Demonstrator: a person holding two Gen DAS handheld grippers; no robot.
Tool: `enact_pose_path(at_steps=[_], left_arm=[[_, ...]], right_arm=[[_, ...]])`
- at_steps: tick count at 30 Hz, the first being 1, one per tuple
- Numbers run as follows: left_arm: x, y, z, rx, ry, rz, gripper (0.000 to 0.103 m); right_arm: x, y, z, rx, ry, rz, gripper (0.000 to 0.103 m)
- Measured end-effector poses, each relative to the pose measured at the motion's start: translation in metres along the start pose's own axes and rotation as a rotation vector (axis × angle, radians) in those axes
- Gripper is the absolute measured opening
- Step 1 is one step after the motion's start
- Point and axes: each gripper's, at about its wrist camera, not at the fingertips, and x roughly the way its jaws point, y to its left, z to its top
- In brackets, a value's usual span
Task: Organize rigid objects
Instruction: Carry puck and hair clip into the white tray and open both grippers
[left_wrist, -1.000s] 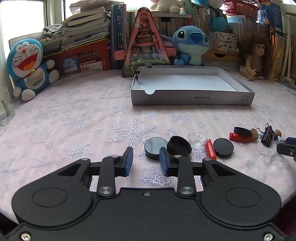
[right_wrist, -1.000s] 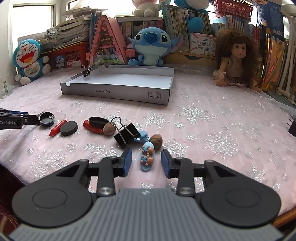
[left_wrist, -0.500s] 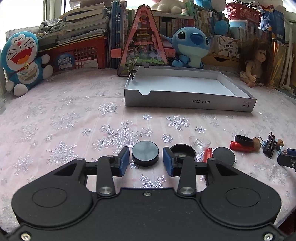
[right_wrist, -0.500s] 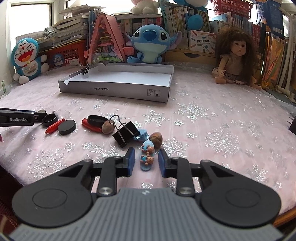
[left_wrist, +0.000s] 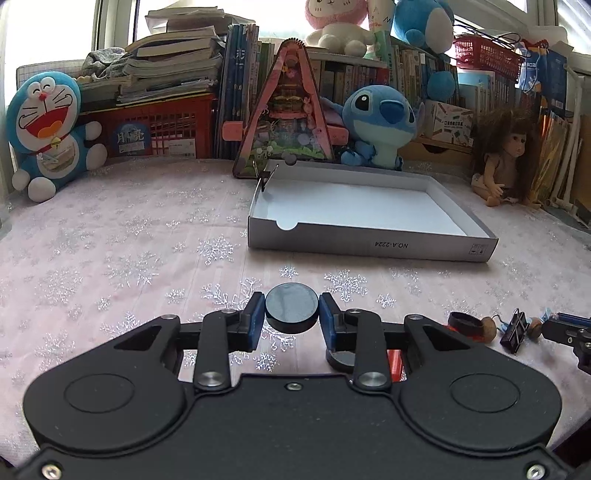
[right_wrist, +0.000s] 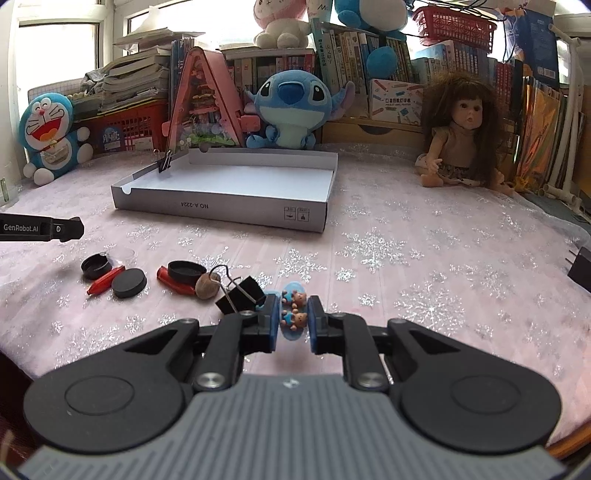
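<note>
- Left claw (left_wrist: 291, 320) has just closed on the black round cap (left_wrist: 291, 307), pads pinching both sides, apparently lifted off the table (left_wrist: 110, 251).
- Right claw (right_wrist: 291, 322) has just squeezed together on the blue bear clip (right_wrist: 293, 314).
- Pickup looks done; next, I'd guess, carry both into the white box (left_wrist: 369, 247), clearing its front wall.
- Binder clip (right_wrist: 242, 293) and nut (right_wrist: 207, 285) sit close beside the right claw, could snag.

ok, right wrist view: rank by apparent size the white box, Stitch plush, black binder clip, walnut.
Largest to smallest as they look:
1. white box
2. Stitch plush
3. black binder clip
4. walnut
The clip and walnut lie nearest the camera, so they look larger than they would farther back.
</note>
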Motion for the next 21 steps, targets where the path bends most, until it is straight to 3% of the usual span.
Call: enact_pose_path(at_steps=[9, 21], left_arm=[[0.009, 0.001, 0.022, -0.031, 0.013, -0.017, 0.030], [0.029, -0.005, 0.070, -0.054, 0.009, -0.076, 0.030]], right_arm=[[0.005, -0.010, 0.024, -0.008, -0.071, -0.038, 0.020], [0.037, -0.012, 0.078, 0.014, -0.074, 0.021, 0.020]])
